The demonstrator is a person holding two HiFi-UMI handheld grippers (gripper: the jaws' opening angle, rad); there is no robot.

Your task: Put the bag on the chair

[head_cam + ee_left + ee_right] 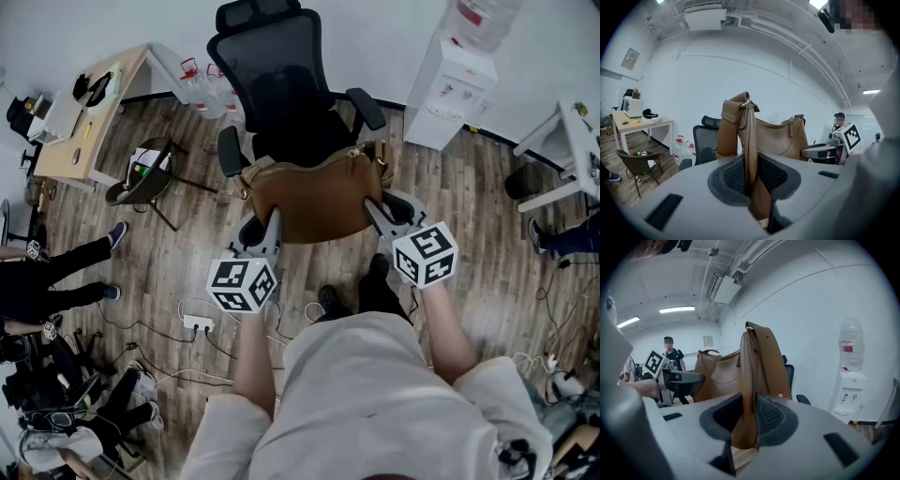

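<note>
I have the brown leather bag (309,202) held up between my two claws, one at each end. My left claw (751,174) is closed down narrow on the bag's left end. In the left gripper view a fold of brown leather stands upright between the ribbed pads, pressed from both sides. My right claw (747,413) is clamped the same way on the right end, a little wider, with the leather edge running up from between its pads. Both claws tilt slightly downward.

The bag hangs just in front of me, over the seat of the black mesh office chair (272,66). Its zipped top faces up and its long side runs left to right. The chair's back and headrest rise on the far side, and an armrest shows at each end of the bag. I cannot tell whether the bag's bottom touches the seat.

Far right, a water cooler (459,80) stands against the wall. Far left is a wooden worktop (94,131), with a small brown chair (141,180) on the wood floor (469,197) near it.
</note>
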